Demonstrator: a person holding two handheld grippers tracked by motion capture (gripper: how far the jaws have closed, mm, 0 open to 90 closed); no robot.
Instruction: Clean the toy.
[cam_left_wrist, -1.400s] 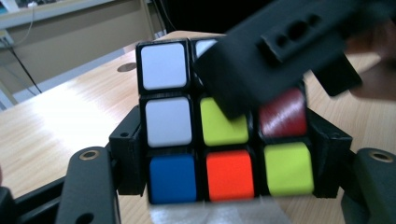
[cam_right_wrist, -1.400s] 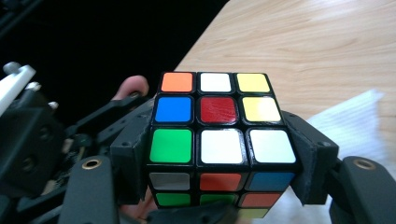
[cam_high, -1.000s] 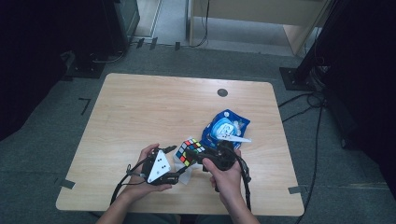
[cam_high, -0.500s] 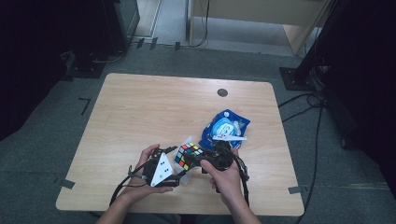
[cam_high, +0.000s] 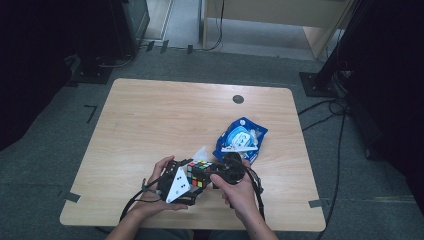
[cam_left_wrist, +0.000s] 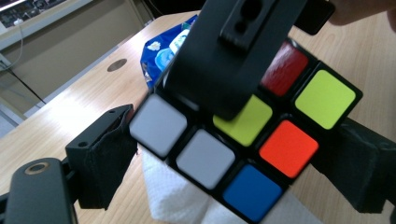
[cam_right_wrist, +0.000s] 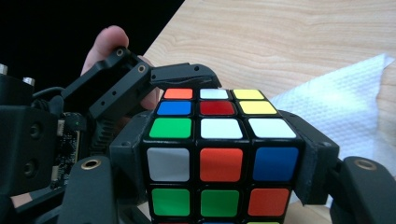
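The right gripper (cam_right_wrist: 219, 186) clamps the Rubik's cube (cam_high: 199, 173) above the tabletop's (cam_high: 150, 120) near edge. The left gripper (cam_left_wrist: 243, 154) has just been opening; its jaws flank the cube loosely. If the right grip slackens, the cube could drop onto the paper towel (cam_right_wrist: 345, 93).

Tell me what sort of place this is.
Probably a lab or recording room: a bare wooden table on grey carpet, cables across the floor, and black stand bases around it.
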